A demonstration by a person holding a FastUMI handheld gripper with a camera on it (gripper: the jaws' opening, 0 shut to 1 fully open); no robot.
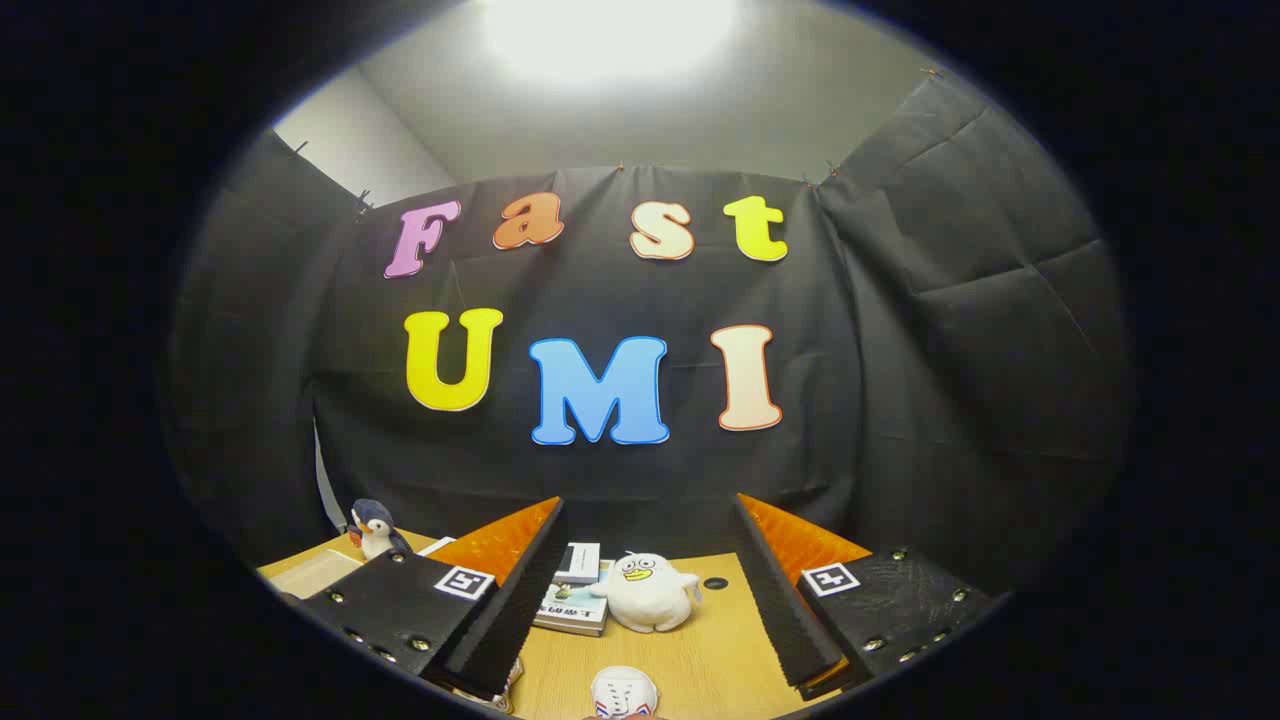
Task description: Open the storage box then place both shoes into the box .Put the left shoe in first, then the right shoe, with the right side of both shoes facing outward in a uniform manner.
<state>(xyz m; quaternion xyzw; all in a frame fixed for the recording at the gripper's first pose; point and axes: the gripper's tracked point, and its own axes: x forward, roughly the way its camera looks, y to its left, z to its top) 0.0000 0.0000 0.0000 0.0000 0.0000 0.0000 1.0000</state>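
Gripper view catches the toe of a white lace-up sneaker (623,692) on the pale wooden table (715,650), just nearer than a white plush duck (650,592). The gripper (650,600) hangs with fingers spread, empty, above both. Best tilt down toward that sneaker and seek the storage box first.

shoe (623,693) cut off below between the jaws, books (573,592) partly behind one finger

The gripper (650,600) has 2 long fingers (510,610) set wide apart, each a flat slab tapering forward with a ribbed, foam-like inner face. Behind each sits a black plate fixed by round silver screws (at least 3 show per side), carrying 1 square black-and-white marker tag (465,582).
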